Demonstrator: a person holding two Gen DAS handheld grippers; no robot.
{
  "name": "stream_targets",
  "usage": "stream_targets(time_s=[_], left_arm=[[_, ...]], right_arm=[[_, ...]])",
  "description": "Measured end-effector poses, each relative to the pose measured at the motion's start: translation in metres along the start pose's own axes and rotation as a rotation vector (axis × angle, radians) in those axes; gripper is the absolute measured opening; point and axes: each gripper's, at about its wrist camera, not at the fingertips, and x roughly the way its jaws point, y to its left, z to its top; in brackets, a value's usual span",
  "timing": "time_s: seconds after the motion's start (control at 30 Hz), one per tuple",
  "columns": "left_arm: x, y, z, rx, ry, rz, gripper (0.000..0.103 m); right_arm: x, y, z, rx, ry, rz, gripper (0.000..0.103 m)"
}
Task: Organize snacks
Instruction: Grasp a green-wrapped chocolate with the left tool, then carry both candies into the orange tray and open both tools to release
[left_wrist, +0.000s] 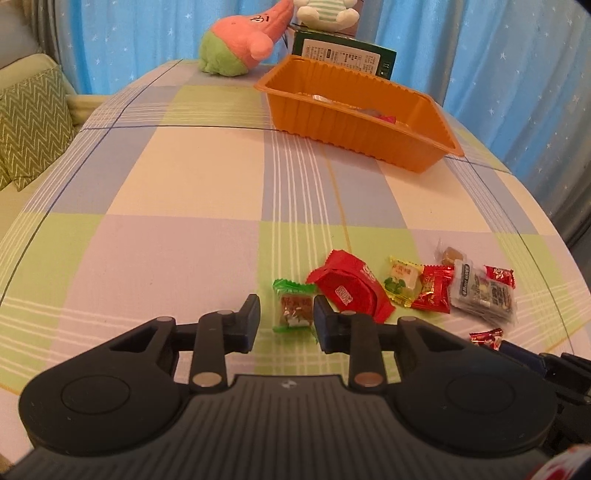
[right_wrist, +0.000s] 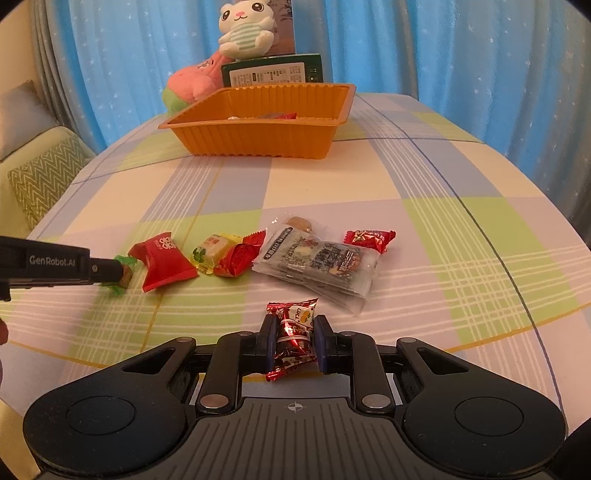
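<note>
A few wrapped snacks lie in the far orange tray; most remain on the counter. The left tongs straddle the green-wrapped candy, not clenched. The right tongs grasp the red foil candy.

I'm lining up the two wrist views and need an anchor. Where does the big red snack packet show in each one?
Left wrist view: big red snack packet lies low and right of centre, just right of the left gripper.
Right wrist view: it lies at mid-left, beside the left gripper's tip and the green candy.
Shared landmark: the orange tray at the far side of the table.
</note>
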Motion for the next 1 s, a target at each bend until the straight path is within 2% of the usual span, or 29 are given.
stream_targets(time_s=[0.17, 0.27, 0.47, 1.0], left_arm=[[0.012, -0.011, -0.001, 0.093, 0.013, 0.025, 0.027], [0.011, -0.017, -0.006, 0.144, 0.009, 0.053, 0.018], [-0.005, -0.018, -0.01, 0.127, 0.005, 0.06, 0.017], [-0.07, -0.037, -0.004, 0.083, -0.045, -0.005, 0.017]], right_arm=[[0.0, 0.0, 0.0, -0.001, 0.0, -0.001, 0.022], [0.001, 0.0, 0.001, -0.001, 0.0, 0.001, 0.022], [-0.004, 0.001, 0.005, -0.004, -0.007, 0.017, 0.021], [-0.052, 0.0, 0.023, -0.006, -0.085, 0.038, 0.022]])
